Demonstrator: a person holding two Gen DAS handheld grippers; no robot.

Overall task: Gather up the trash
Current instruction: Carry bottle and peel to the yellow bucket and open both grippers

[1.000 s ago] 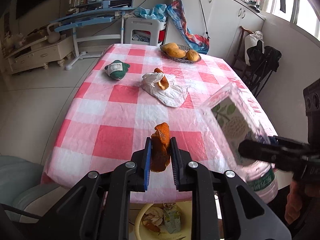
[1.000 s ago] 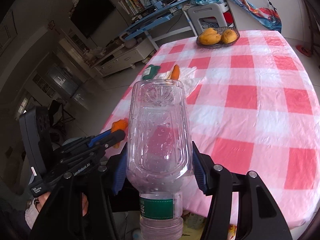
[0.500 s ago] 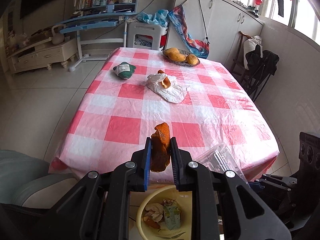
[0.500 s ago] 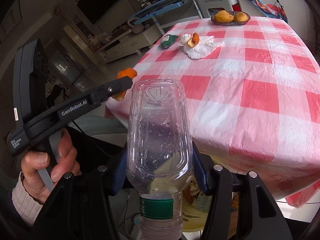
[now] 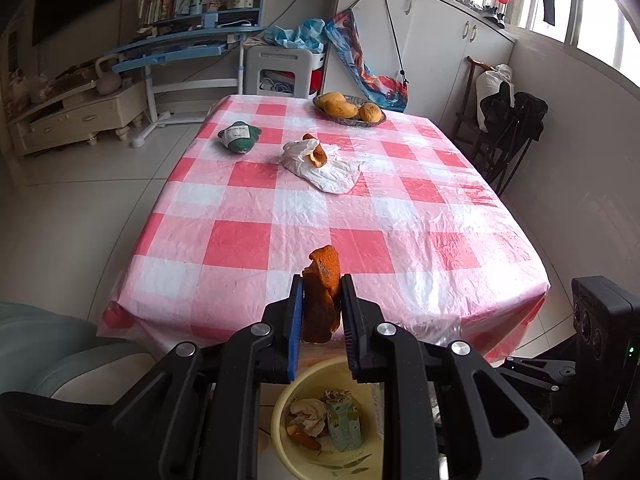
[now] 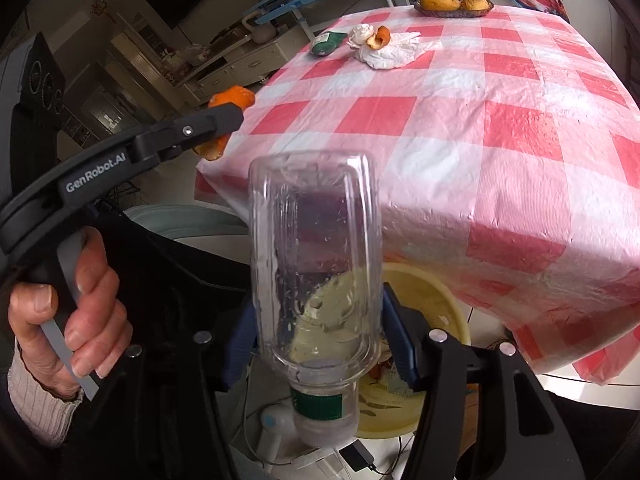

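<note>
Two items are in hand. The left claw (image 5: 321, 282) is clamped on a piece of orange peel (image 5: 322, 304): light, leathery and a bit floppy, not fragile. It is pinched across the flat faces, with the top sticking out past the tips and the bottom hanging under them. The right claw (image 6: 318, 316) holds an empty clear plastic bottle (image 6: 312, 240) neck-down, with the pads on opposite sides of the lower body. Its jaws have just been opening a little, with the bottle between them, and the pads look to be in contact, so the hold is probably marginal. The bottle is light, smooth, thin-walled and springy, so it will slip or pop out easily; the ribbed mid-body is the best grip, not the neck. The yellow basin (image 5: 280, 420) sits on the floor below both claws. It lies almost directly beneath the left claw and just beyond and under the right one, near the counter (image 5: 248, 240) edge. The peel hangs over the near rim, and a release there should probably land inside. More trash lies well ahead of the claws on the counter: a white bag (image 5: 332, 176) with another peel on it, and a green packet (image 5: 239, 136) left of that.
</note>
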